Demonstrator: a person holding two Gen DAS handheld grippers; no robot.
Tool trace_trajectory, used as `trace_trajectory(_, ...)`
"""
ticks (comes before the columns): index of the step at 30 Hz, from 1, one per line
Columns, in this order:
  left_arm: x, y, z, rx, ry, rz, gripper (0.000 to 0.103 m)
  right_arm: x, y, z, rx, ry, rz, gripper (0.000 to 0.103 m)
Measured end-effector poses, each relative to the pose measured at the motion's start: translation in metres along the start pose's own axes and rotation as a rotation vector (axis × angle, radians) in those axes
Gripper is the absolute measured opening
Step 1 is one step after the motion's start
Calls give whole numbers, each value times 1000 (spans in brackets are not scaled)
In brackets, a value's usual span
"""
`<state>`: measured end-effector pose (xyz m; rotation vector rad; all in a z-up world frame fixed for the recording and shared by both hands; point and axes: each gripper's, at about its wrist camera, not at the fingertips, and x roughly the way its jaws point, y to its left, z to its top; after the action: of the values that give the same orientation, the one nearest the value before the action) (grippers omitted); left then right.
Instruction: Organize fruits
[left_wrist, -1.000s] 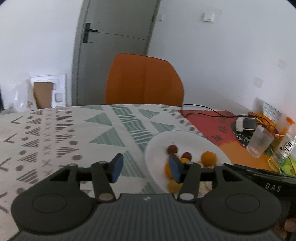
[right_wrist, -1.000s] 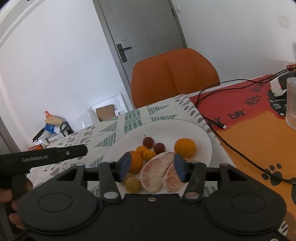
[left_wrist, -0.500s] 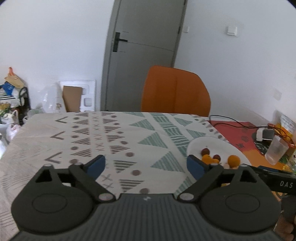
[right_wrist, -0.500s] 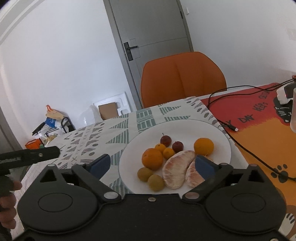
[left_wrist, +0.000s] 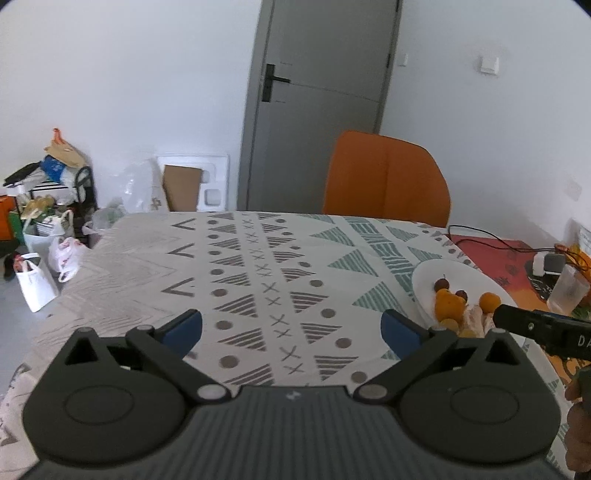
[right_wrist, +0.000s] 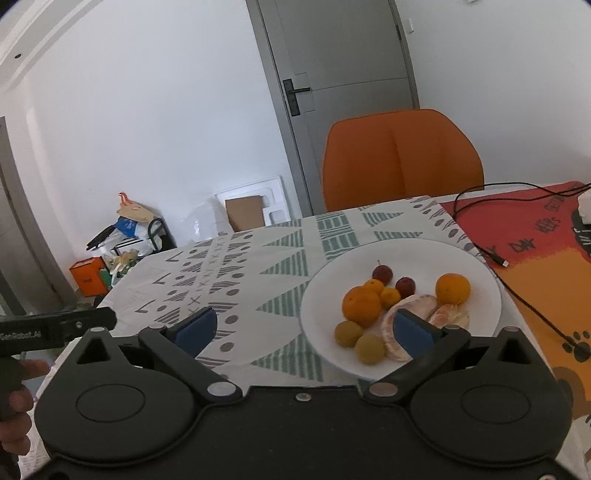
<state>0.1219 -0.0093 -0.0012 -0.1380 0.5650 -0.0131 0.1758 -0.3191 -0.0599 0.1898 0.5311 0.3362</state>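
All the fruits (right_wrist: 402, 308) sit together on the white plate (right_wrist: 484, 321); both left tongs (left_wrist: 291, 326) and right tongs (right_wrist: 304, 328) are opening, empty, so sorting looks unstarted

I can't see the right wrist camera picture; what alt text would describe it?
A white plate of fruit sits on a patterned tablecloth: oranges, two red plums, two yellow-green fruits and peeled pomelo segments. The right tongs stand open and empty in front; an orange chair is behind.
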Motion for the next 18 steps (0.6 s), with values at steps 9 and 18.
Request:
trace_trajectory(9, -37, 23, -4, -38, -32, 68, 103, -11, 20, -2, -9, 16, 12, 103)
trace_trajectory(18, -61, 46, -13, -55, -25, 126, 103, -21, 37, -7, -14, 35, 58, 103)
